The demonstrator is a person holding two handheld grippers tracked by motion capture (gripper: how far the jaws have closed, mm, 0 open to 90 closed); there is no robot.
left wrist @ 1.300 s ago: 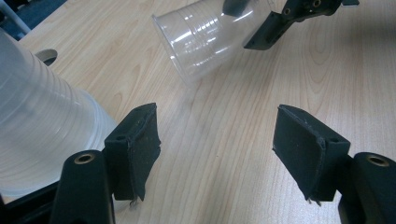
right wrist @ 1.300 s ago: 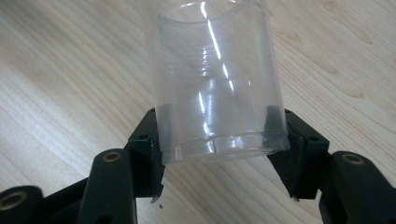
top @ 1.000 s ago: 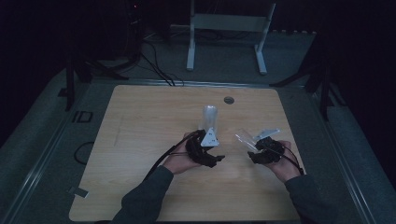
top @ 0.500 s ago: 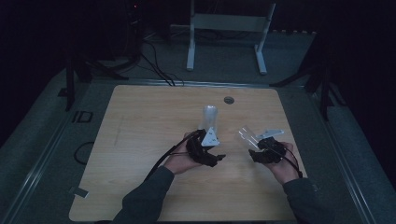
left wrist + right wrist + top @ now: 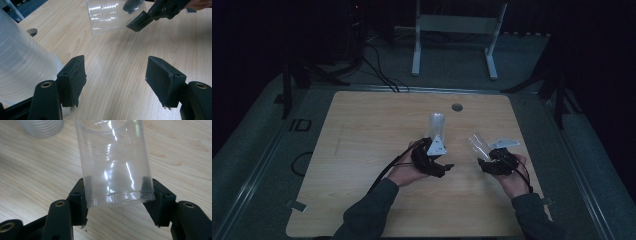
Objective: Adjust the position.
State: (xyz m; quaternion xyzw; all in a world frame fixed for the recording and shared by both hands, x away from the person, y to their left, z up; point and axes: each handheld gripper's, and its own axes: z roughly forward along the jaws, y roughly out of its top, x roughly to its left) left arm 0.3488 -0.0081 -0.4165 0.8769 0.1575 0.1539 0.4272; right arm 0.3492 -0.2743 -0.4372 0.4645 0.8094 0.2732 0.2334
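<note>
One clear cup [image 5: 116, 162] clamped in right claw [image 5: 117, 202]; cup stack [image 5: 22, 67] beside left claw [image 5: 116, 80].

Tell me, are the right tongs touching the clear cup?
Touching. In the right gripper view, the right tongs have both jaws pressed against the base of the clear cup.

Bare counter [image 5: 362, 150] lies open at nine o'clock; the cup stack [image 5: 436, 125] blocks twelve o'clock of the left hand-held gripper [image 5: 443, 159].
</note>
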